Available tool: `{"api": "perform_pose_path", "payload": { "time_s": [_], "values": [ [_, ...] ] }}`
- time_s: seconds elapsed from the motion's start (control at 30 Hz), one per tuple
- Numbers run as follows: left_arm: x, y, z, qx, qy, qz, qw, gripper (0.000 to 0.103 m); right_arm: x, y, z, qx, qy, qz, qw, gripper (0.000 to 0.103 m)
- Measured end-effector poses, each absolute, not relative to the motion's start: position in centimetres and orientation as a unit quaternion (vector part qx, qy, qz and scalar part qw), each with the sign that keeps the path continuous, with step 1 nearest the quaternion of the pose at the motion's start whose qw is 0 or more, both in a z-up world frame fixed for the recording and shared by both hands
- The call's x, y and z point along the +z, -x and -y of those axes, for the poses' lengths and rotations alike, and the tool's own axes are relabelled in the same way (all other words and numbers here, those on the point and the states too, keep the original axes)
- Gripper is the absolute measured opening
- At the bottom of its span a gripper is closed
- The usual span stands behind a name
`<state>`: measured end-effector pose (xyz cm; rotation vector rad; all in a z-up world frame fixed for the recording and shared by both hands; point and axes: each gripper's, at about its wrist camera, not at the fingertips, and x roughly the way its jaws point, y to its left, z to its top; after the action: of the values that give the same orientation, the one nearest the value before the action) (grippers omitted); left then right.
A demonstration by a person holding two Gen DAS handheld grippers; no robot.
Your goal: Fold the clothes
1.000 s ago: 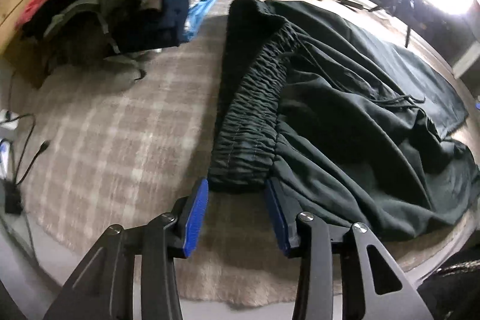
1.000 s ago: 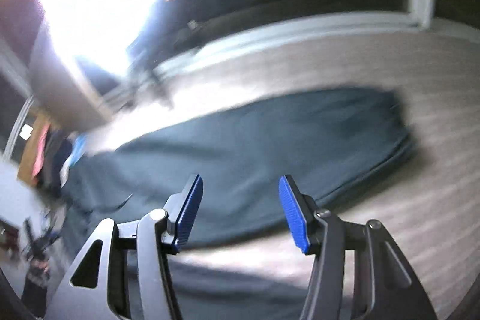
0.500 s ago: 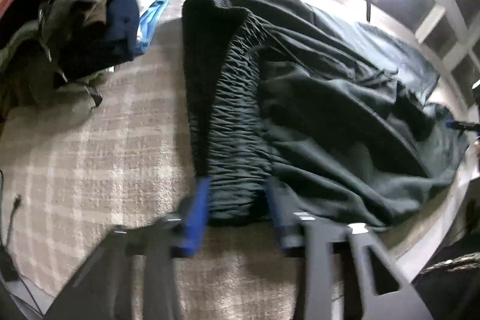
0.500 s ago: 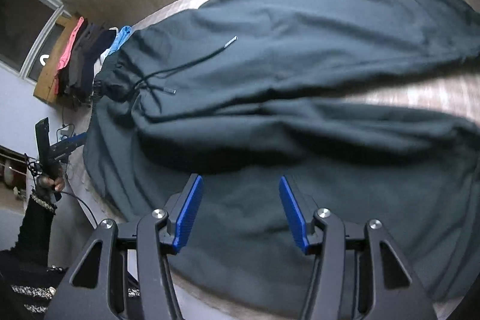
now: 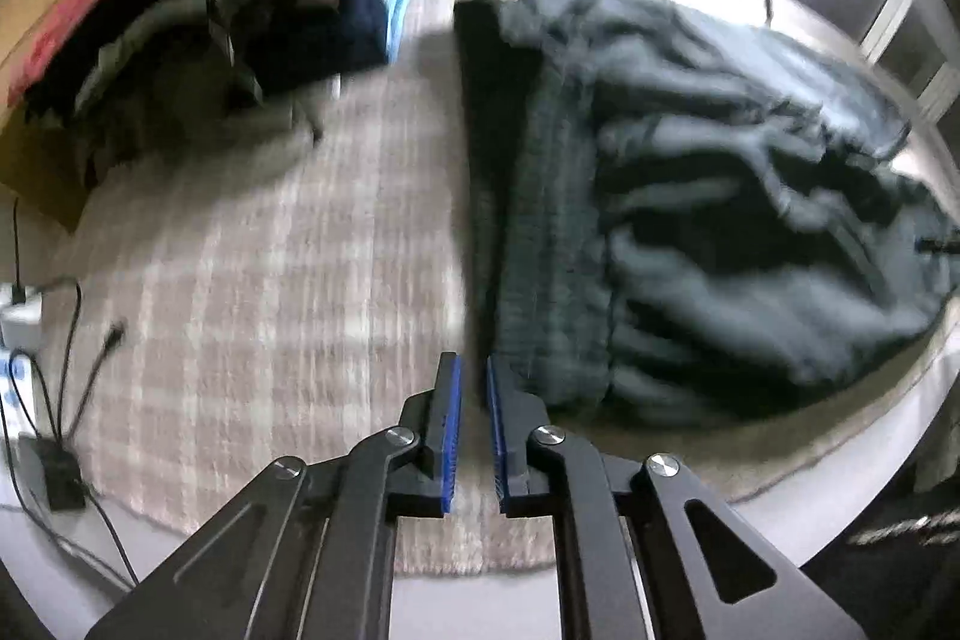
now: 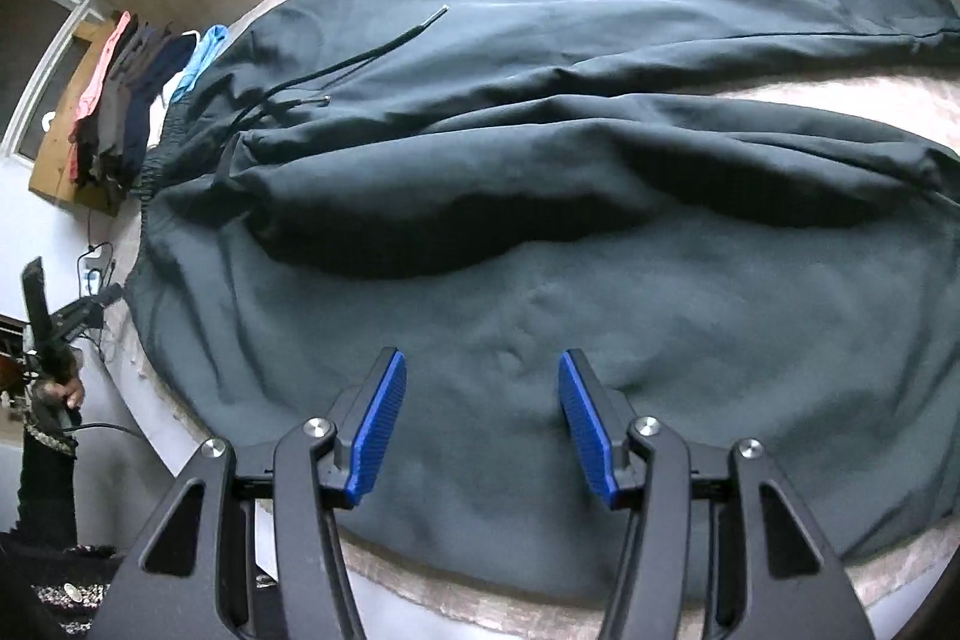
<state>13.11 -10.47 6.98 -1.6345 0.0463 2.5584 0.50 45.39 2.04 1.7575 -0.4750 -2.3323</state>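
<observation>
- Your left gripper [image 5: 473,382] has its jaws closing, only a narrow gap left, and the blurred view shows nothing pinched between the blue pads; the elastic waistband [image 5: 543,244] of the dark sweatpants [image 5: 738,220] lies just beyond the right fingertip.
- The sweatpants lie spread on the plaid rug [image 5: 258,280].
- Your right gripper [image 6: 483,370] stands about half open, empty, poised over a sweatpants leg.

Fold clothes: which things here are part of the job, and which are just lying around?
In the job:
dark sweatpants
left tongs, jaws closing at the waistband corner
right tongs, open

Lying about:
clothes pile
cables
plaid cover
</observation>
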Motion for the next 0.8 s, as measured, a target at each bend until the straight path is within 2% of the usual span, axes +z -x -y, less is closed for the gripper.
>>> {"api": "perform_pose_path", "payload": {
  "time_s": [0.1,0.2,0.37,0.47,0.53,0.67,0.8],
  "values": [
    [9.9,-10.5,9.4,0.867,0.493,-0.013,0.076,0.021,3.0,-1.3,-45.8,-0.793,-0.577,0.177,0.078,0.052],
    [10.8,-5.8,7.6,0.879,0.463,0.0,0.115,0.021,3.7,-2.4,-46.3,-0.801,-0.562,0.196,0.063,0.052],
    [7.8,1.2,4.4,0.865,0.481,-0.032,0.137,0.021,4.8,-5.2,-47.6,-0.814,-0.536,0.222,0.028,0.052],
    [5.2,3.1,4.7,0.853,0.511,-0.055,0.089,0.022,5.1,-7.2,-49.3,-0.818,-0.524,0.239,0.002,0.052],
    [4.2,3.5,5.6,0.848,0.522,-0.054,0.071,0.026,5.1,-8.8,-50.9,-0.818,-0.517,0.252,-0.025,0.052],
    [7.1,-0.2,7.0,0.868,0.492,-0.044,0.054,0.024,5.6,-12.8,-56.3,-0.819,-0.483,0.296,-0.096,0.052],
    [10.0,-4.8,8.3,0.883,0.467,-0.031,0.04,0.027,6.1,-17.6,-63.8,-0.813,-0.419,0.351,-0.203,0.052]
  ]
}}
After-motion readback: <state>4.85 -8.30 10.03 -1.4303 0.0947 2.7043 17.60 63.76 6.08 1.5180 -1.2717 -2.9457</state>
